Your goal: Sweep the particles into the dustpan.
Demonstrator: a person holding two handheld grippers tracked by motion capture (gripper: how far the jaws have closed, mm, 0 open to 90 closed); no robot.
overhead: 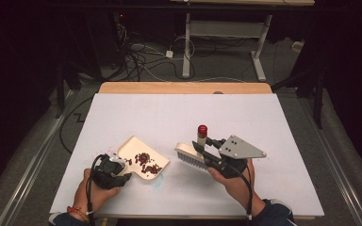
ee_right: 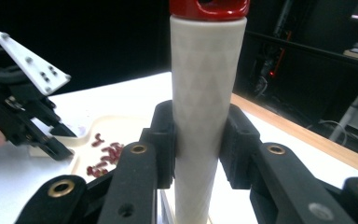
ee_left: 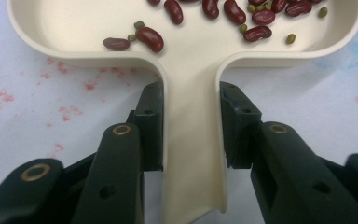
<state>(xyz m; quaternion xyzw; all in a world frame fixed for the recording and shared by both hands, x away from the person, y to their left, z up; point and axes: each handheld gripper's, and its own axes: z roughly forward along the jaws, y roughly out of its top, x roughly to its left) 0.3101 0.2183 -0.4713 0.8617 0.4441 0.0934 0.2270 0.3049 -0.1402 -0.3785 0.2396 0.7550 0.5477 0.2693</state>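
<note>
Down near the bottom centre of the high view, the cream dustpan (overhead: 143, 157) sits flat on the white worktop (overhead: 245, 113) with a heap of red kidney beans (overhead: 146, 162) and a few small green ones in it. Left gripper (ee_left: 191, 123) has its fingers clamped on the dustpan's handle. Right gripper (ee_right: 200, 140) is closed tight around the handle of the brush (overhead: 191, 154), which sits just right of the pan, bristles down. My worry: tilt the pan even slightly while lifting and those beans roll straight off the open lip. A hard brush flick could also scatter them.
</note>
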